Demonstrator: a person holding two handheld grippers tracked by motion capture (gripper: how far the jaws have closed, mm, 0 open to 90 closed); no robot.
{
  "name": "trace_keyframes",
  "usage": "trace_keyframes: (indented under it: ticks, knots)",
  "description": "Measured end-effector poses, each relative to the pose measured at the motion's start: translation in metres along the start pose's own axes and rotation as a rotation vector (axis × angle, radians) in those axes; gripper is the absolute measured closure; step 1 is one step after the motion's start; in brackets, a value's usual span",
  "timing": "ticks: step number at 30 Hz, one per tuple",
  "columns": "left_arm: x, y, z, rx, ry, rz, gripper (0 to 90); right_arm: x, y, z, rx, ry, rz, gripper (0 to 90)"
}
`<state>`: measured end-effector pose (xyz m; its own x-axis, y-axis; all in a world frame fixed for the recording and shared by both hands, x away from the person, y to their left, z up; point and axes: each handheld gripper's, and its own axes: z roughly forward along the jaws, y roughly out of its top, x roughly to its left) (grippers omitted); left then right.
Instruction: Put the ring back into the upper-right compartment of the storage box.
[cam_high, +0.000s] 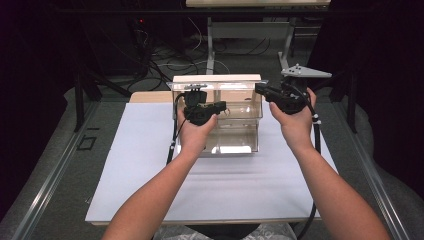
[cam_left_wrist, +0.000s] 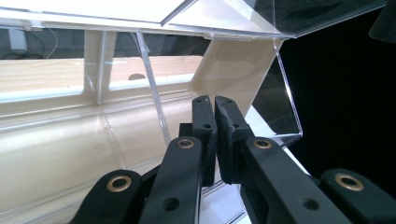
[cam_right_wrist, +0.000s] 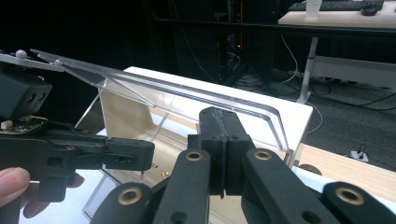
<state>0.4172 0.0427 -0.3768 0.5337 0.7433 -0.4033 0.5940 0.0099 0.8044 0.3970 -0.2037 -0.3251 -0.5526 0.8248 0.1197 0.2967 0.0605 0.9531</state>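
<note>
Acrylic box (cam_high: 235, 112) between both grippers

- The clear plastic box (cam_high: 235, 117) stands at the far middle of the white surface (cam_high: 150, 175).
- In front of the box and to both its sides, the surface lies bare.
- Its clear lid (cam_left_wrist: 224, 18) overhangs the open interior, roofing entry from above.
- Both claws crowd the box's near upper edge.
</note>
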Motion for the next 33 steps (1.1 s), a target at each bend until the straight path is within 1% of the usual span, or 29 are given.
trace_keyframes:
  ticks: [5,9,16,19,20,22,24,26,27,28,29,31,32,33]
  knots:
    - [-0.0006,-0.0014,0.0021,0.001,0.004,0.006,87.6,-0.0001,-0.0003,0.0004,-0.006,-0.001,-0.001,90.0]
    - [-0.0013,-0.0022,0.0035,-0.003,0.004,0.001,87.6,-0.0003,-0.0005,0.0001,-0.004,0.004,-0.001,90.0]
    - [-0.0013,-0.0026,0.004,-0.001,0.013,0.005,87.3,-0.0004,-0.0005,-0.0002,-0.001,0.005,-0.001,90.0]
    - [-0.0012,-0.0027,0.0039,-0.002,0.011,0.004,85.5,-0.0003,-0.0006,-0.0002,-0.002,0.005,-0.001,90.0]
    - [-0.0009,-0.0024,0.0033,0.005,0.005,0.005,84.3,-0.0003,-0.0006,-0.0002,-0.002,0.005,-0.001,90.0]
    - [-0.0009,-0.0026,0.0033,0.003,-0.007,0.005,81.9,-0.0002,-0.0007,-0.0003,-0.002,0.004,0.0,90.0]
    - [-0.0013,-0.0028,0.003,-0.002,-0.001,0.015,80.9,-0.0003,-0.0008,-0.0003,-0.002,0.005,-0.001,90.0]
    - [-0.0014,-0.0027,0.0017,0.006,-0.008,0.016,79.7,-0.0003,-0.0008,-0.0002,-0.003,0.005,-0.001,90.0]
    - [-0.0017,-0.0029,0.0015,0.002,-0.008,0.016,78.7,-0.0003,-0.0009,-0.0003,-0.003,0.005,-0.001,90.0]
    - [-0.0018,-0.0028,0.0005,0.011,-0.01,0.018,78.0,-0.0002,-0.0009,-0.0003,-0.003,0.005,0.0,90.0]
    - [-0.0022,-0.0032,0.0005,0.006,-0.01,0.018,77.2,-0.0002,-0.0009,-0.0003,-0.002,0.004,0.0,90.0]
    - [-0.0025,-0.0032,-0.0005,0.012,-0.013,0.026,74.5,0.0,-0.0013,-0.0004,-0.003,0.004,0.0,90.0]
    - [-0.0033,-0.0036,-0.0006,0.007,-0.007,0.023,74.5,0.0,-0.0013,-0.0004,-0.003,0.004,0.0,90.0]
    - [-0.0032,-0.0036,-0.0012,0.01,-0.012,0.022,73.8,0.0003,-0.0015,-0.0003,-0.005,0.001,0.002,90.0]
